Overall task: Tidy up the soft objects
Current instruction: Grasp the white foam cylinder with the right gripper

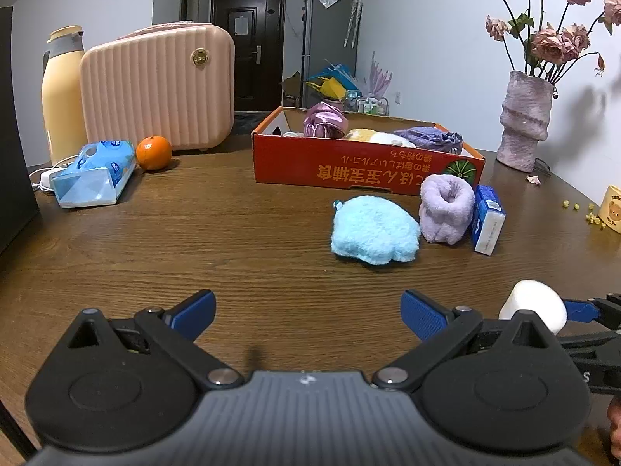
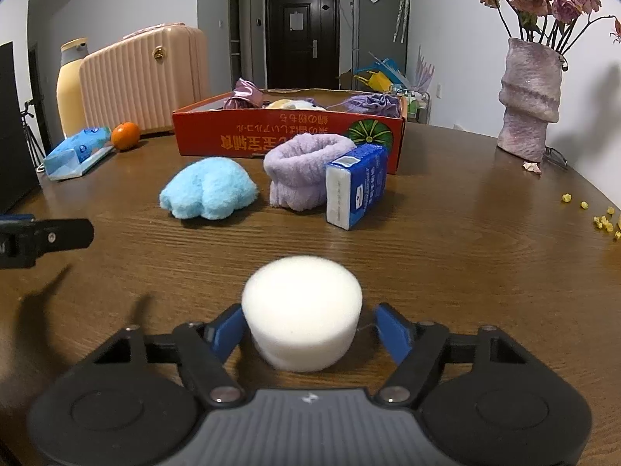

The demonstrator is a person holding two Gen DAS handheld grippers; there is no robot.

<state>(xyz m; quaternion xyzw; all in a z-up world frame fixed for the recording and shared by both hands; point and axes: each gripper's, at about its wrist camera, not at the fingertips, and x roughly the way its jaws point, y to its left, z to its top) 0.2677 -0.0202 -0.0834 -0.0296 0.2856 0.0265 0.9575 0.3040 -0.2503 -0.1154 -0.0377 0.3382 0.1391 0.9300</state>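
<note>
Woodgrain table [image 2: 465, 272], round, seemingly spongy puff [image 2: 302, 310].

A brown wood-grain desk [image 1: 194, 233] carries a ribbed pink hard-shell case [image 1: 155, 85] at the far left, with a cream thermos jug [image 1: 62, 93] just beside it. An orange [image 1: 153, 152] sits in front of the case, beside a blue tissue pack [image 1: 93, 173]. At the far right, a mottled lilac vase [image 1: 524, 120] holds dried pink roses [image 1: 551, 39]. Small yellow bits [image 2: 601, 221] lie scattered near the desk's right edge.

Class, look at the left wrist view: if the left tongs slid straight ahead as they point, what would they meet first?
Probably bare table first; further along that line stands the red box, though depth is hard to judge.
</note>
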